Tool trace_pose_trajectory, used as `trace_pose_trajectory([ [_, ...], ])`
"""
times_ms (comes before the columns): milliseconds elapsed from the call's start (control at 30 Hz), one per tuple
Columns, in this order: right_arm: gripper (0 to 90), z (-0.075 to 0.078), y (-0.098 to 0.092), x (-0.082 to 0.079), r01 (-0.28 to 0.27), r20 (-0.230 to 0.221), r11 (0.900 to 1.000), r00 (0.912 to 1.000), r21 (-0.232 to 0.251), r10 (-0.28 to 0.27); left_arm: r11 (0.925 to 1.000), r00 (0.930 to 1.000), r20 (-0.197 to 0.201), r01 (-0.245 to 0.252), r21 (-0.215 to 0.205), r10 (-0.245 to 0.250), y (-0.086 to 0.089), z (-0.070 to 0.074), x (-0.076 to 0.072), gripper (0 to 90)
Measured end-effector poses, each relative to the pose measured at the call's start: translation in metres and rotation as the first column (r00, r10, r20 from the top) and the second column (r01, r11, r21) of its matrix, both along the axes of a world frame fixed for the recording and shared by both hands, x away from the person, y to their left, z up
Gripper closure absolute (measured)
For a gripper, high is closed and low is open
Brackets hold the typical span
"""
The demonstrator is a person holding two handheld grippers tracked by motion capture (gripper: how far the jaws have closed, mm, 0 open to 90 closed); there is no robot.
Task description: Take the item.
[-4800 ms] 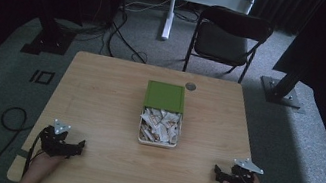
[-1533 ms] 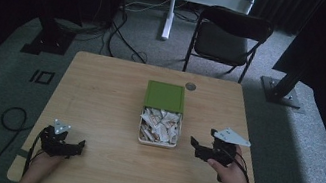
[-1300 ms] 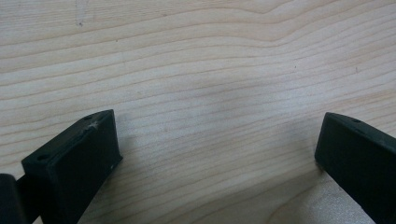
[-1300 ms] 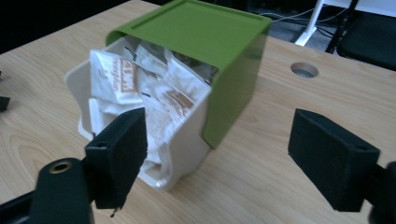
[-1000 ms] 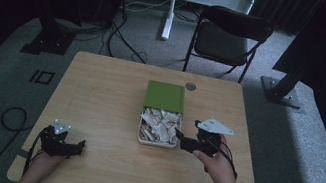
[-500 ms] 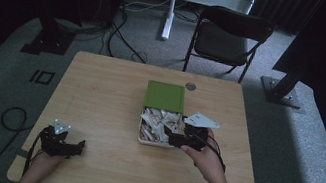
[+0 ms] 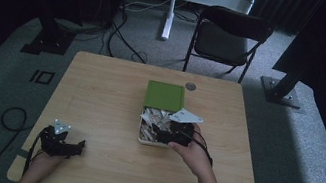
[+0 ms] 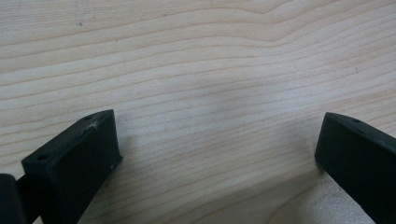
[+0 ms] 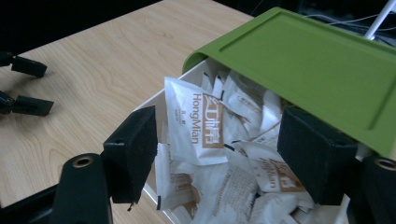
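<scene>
Wooden table (image 7: 100, 90) takes up most of the shot. Near its middle sits a white box (image 7: 142, 137), green lid (image 7: 164, 96) slid over its far half, the near half full of white sachets (image 9: 205, 122) printed HongMian. The right gripper (image 7: 164, 132) hangs right over those sachets, jaws spread wide, nothing pinched. The left gripper (image 7: 71, 146) rests way off toward the box's near-left, by the table edge, jaws also apart over bare wood.

a box (image 7: 157, 141) of packets (image 9: 205, 121) sat mid-tabletop (image 7: 100, 90), its lid (image 7: 165, 95) behind; the right tool (image 7: 160, 132) was over it, the left tool (image 7: 77, 146) near the front-left corner.
</scene>
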State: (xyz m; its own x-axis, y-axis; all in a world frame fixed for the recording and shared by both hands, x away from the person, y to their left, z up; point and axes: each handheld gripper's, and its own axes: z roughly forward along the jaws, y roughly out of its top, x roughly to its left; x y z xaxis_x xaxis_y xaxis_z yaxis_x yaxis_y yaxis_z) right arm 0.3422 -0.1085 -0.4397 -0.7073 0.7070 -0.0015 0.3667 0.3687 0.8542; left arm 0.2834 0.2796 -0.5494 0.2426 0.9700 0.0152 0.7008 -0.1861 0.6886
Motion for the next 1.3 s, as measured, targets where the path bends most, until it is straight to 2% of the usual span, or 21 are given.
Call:
trace_pose_trajectory([
  [267, 32.5, -0.008, 0.014, 0.006, -0.013, -0.029, 1.0, 0.9995, 0.002, 0.013, 1.0, 1.0, 0.0, 0.0, 0.0, 0.0, 0.0, 0.0, 0.0, 0.6],
  [567, 36.4, -0.018, 0.025, 0.014, -0.017, -0.037, 1.0, 0.9992, -0.024, 0.016, 1.0, 1.0, 0.0, 0.0, 0.0, 0.0, 0.0, 0.0, 0.0, 0.6],
  [633, 36.4, -0.021, 0.027, 0.016, -0.017, -0.049, 1.0, 0.9987, -0.016, 0.016, 1.0, 1.0, 0.0, 0.0, 0.0, 0.0, 0.0, 0.0, 0.0, 0.6],
  [733, 40.0, -0.024, 0.031, 0.018, -0.018, -0.053, 1.0, 0.9984, -0.021, 0.017, 1.0, 1.0, 0.0, 0.0, 0.0, 0.0, 0.0, 0.0, 0.0, 0.6],
  [900, 40.6, -0.029, 0.036, 0.023, -0.024, -0.08, 0.999, 0.9965, -0.033, 0.021, 1.0, 1.0, 0.001, -0.001, -0.001, 0.001, 0.0, 0.0, 0.0, 0.6],
  [1100, 52.6, -0.03, 0.035, 0.025, -0.013, -0.078, 0.999, 0.9969, -0.039, 0.01, 1.0, 1.0, 0.0, -0.002, -0.003, 0.002, 0.0, 0.0, 0.0, 0.7],
  [1300, 56.2, -0.026, 0.034, 0.025, -0.029, -0.086, 0.999, 0.9959, -0.019, 0.028, 1.0, 1.0, -0.001, -0.001, -0.002, 0.001, 0.0, 0.0, 0.0, 0.7],
])
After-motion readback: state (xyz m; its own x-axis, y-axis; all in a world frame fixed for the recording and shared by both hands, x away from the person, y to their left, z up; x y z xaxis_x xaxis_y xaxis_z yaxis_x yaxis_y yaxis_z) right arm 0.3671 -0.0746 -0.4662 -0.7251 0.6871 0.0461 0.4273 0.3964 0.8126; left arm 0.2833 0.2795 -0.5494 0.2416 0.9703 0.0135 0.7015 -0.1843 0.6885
